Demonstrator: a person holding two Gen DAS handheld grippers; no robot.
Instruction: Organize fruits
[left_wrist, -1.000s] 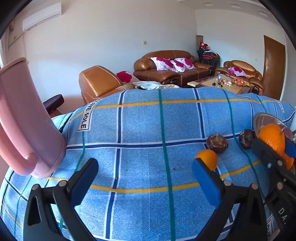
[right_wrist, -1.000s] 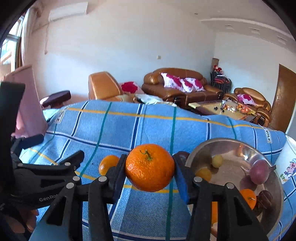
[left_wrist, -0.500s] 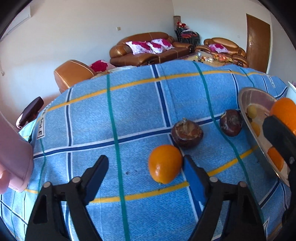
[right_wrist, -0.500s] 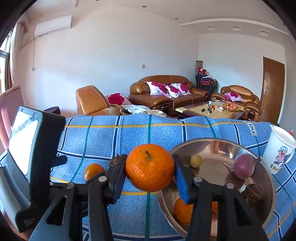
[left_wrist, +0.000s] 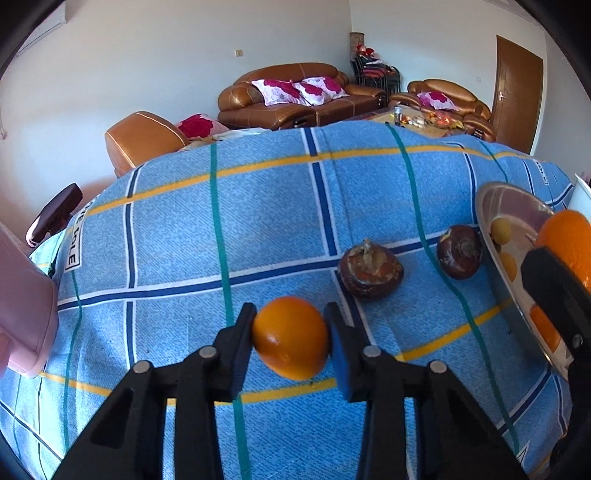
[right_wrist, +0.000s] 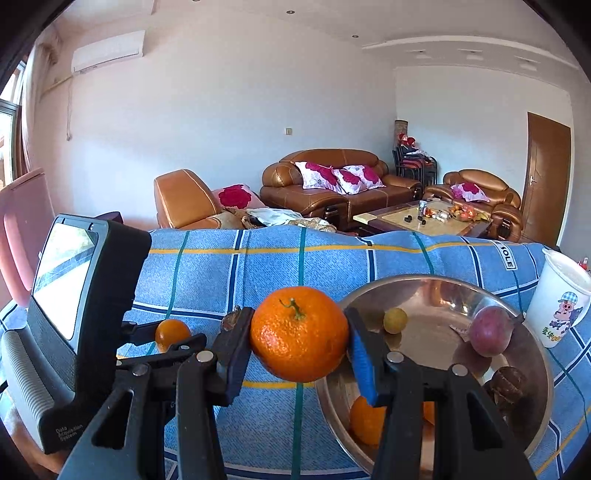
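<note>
left gripper (left_wrist: 291, 332) is down on the blue plaid cloth (left_wrist: 258, 229), jaws closing on a small orange (left_wrist: 291, 338); both pads sit against its sides and the fruit rests on the cloth. right gripper (right_wrist: 300, 341) is clamped on a bigger mandarin (right_wrist: 299, 334), stem up, held off the cloth just left of the steel bowl (right_wrist: 424, 291) rim. the bowl holds a small yellow fruit (right_wrist: 395, 320), a purple round fruit (right_wrist: 491, 331), a dark brown one (right_wrist: 506, 384) and at least one orange (right_wrist: 364, 424) (partly hidden behind the right finger). two brown water-chestnut-like bulbs (left_wrist: 370, 275) (left_wrist: 460, 252) lie loose on the cloth between the left gripper and the bowl, the right one just beside the rim. a white cartoon cup (right_wrist: 559, 302) stands right of the bowl.
</note>
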